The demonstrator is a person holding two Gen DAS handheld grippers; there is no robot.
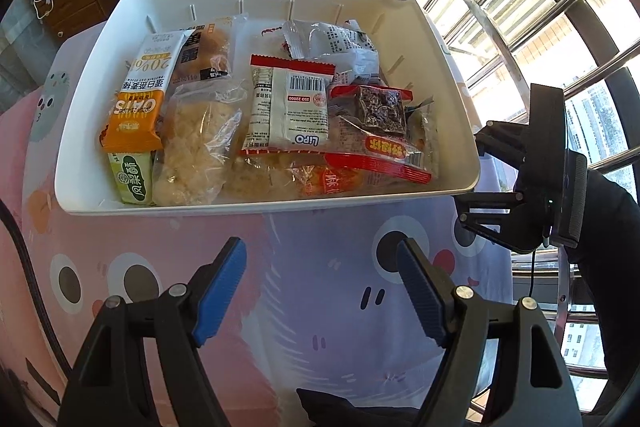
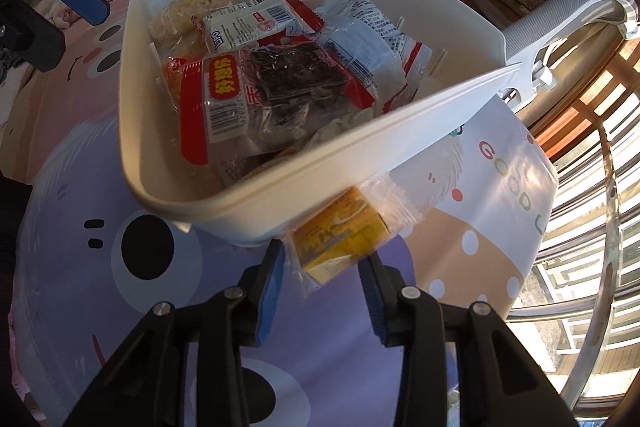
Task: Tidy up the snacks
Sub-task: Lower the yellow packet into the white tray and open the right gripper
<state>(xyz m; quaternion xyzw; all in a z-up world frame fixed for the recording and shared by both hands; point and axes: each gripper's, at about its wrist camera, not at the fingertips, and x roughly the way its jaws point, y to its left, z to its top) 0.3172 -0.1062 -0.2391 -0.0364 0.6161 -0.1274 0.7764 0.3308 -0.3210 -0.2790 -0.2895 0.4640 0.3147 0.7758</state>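
**Light, crinkly packet in your right tool, bin already nearly full**

You are working over a bench draped in a cartoon-print cloth (image 1: 320,267), and the biggest thing on it is the white plastic bin (image 1: 452,99), stiff-walled and sitting steady. It is holding a loose heap of wrapped snacks: an orange oat bar (image 1: 134,115) along one side, a clear bag of pale puffed pieces (image 1: 196,147) next to it, a white LiPO packet (image 1: 288,107) in the middle, and a red-edged packet with a dark square cake (image 1: 382,111) on top toward the other side.

Your right tool (image 2: 322,275) is gripping a small yellow snack packet (image 2: 340,239) just outside the bin, right under its near rim (image 2: 360,147). I judge this packet to be very light, with slick, floppy film around a firmer block inside. You are pinching it at the lower end of the block; the clear sealed edge is sticking out loose, and that thin edge would be a poor place to hold, since the film is likely slipping under little pressure. Squeezing hard is risking a crushed pastry.

Your left tool (image 1: 320,287) is hanging in front of the bin with its jaws wide apart, holding nothing
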